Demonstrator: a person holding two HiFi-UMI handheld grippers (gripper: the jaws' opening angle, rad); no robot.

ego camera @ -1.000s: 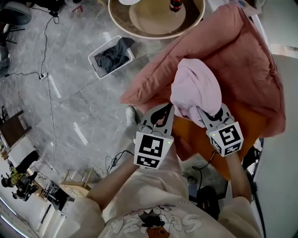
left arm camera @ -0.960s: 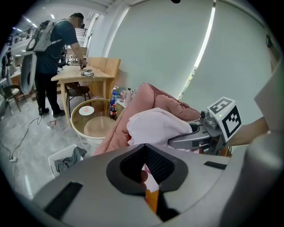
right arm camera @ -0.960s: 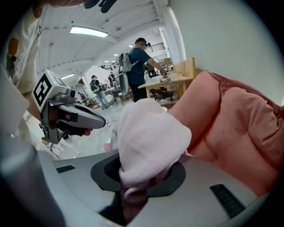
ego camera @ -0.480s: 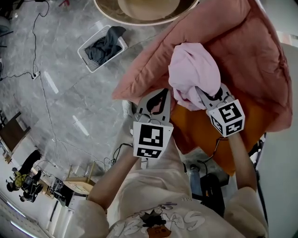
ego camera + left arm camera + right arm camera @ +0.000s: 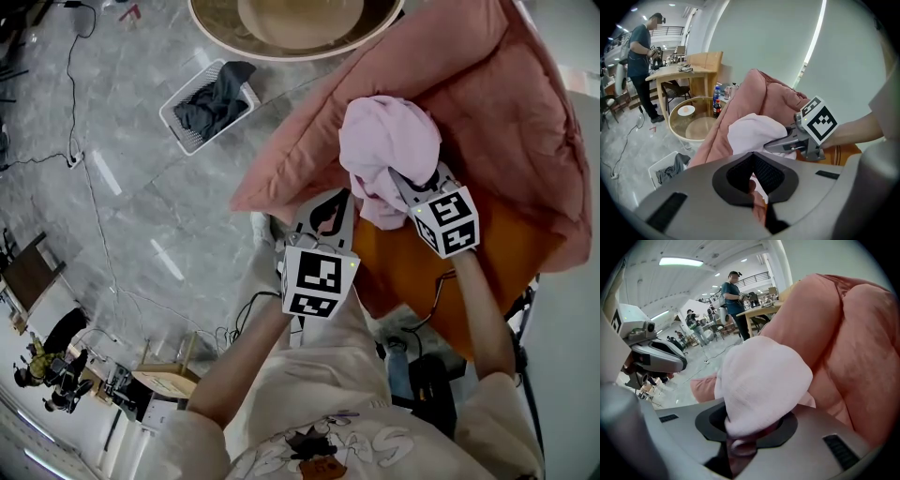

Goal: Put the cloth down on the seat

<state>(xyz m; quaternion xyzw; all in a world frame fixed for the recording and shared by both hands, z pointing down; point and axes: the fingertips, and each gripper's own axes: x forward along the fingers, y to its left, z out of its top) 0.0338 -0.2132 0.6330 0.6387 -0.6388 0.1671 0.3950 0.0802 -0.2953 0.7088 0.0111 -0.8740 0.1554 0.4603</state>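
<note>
Cloth (image 5: 389, 141): pale pink and bunched, upper right of centre in the head view, lying against the salmon cushion (image 5: 487, 103), above the orange seat (image 5: 412, 267).
Right gripper (image 5: 398, 180): fingers (image 5: 825, 437) clamp the cloth's lower edge and have just eased slightly wider.
Left gripper (image 5: 345, 197): fingers (image 5: 693, 197) nearly together, pinching a pinkish fold of cloth.

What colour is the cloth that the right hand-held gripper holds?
The cloth is pale pink; the right gripper view shows it best.
</note>
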